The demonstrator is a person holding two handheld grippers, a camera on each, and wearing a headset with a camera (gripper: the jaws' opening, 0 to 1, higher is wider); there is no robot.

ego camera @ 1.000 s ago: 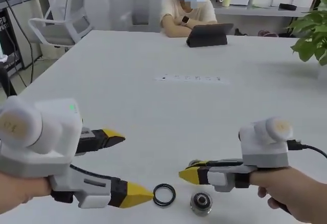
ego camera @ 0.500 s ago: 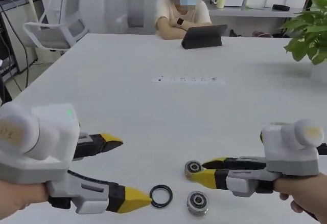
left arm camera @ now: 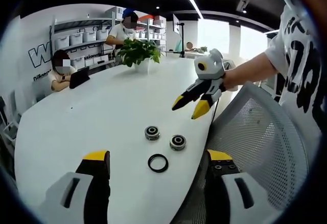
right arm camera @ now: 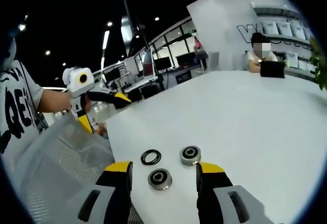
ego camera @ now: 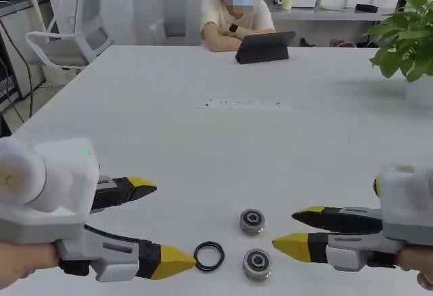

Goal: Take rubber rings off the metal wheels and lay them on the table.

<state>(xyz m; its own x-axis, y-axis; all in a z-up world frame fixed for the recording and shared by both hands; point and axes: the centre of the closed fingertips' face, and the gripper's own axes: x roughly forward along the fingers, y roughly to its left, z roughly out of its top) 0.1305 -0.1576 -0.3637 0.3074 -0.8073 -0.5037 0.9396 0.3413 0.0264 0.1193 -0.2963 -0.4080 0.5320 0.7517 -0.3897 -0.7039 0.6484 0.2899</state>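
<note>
A loose black rubber ring lies flat on the white table near its front edge. Two metal wheels rest just right of it, one farther and one nearer. My left gripper stands open, its lower fingertip close to the ring's left side. My right gripper is open and empty, a short way right of both wheels. In the left gripper view the ring lies ahead between the jaws, with the wheels beyond. The right gripper view shows the ring and the wheels.
A person sits at the table's far end behind a dark tablet. A potted plant stands at the far right. A white strip lies mid-table. An office chair stands at the far left.
My right gripper has let go of the farther wheel, opened and drawn back to the right. The wheel stays on the table. The left gripper has hardly moved.
</note>
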